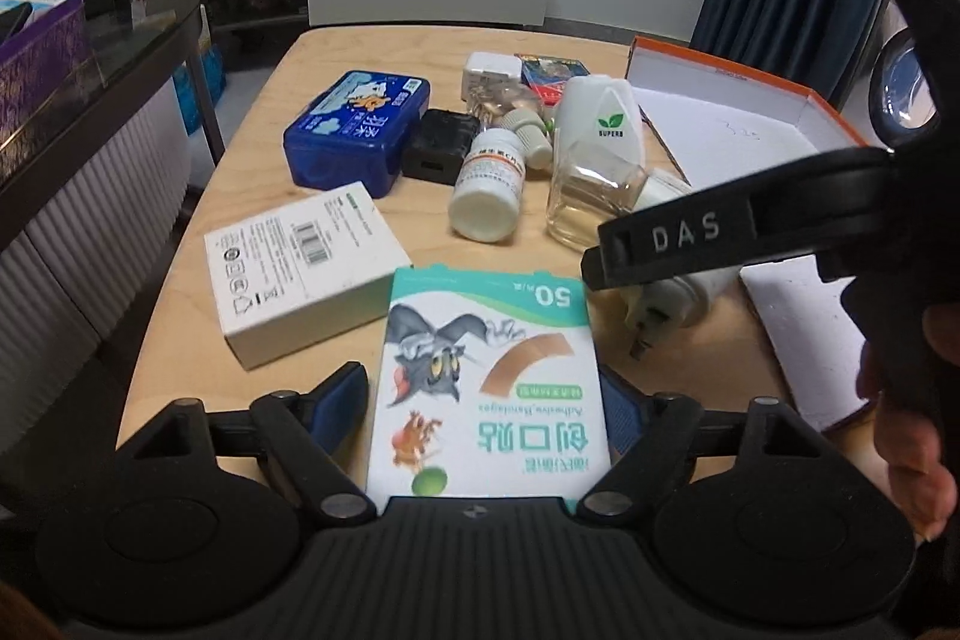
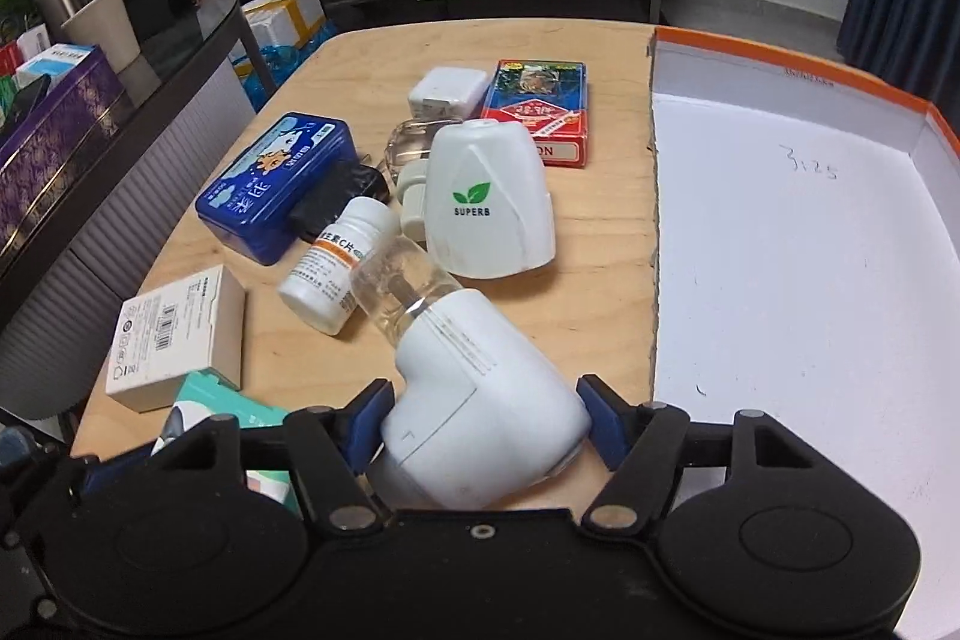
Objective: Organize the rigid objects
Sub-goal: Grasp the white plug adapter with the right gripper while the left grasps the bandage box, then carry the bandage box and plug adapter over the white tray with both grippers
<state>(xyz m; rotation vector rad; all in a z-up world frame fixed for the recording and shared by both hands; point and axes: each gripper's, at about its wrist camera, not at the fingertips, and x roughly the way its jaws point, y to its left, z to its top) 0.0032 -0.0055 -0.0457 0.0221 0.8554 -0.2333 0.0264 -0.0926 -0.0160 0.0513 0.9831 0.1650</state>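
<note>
Plug-in vaporizer (image 2: 480, 400), smooth white plastic w/ clear bottle, clenched in right gripper (image 2: 483, 421); left gripper (image 1: 486, 400) grasps glossy "50" bandage box (image 1: 489, 388).

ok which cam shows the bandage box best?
Left wrist: the bandage box lies between the left gripper fingers, printed face fully visible. Right wrist shows only a teal corner behind the gripper body.

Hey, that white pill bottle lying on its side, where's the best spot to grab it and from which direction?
Probably grip the pill bottle across its labelled middle, coming from above. It lies flat, and its cap end sits crowded against the black case.
</note>
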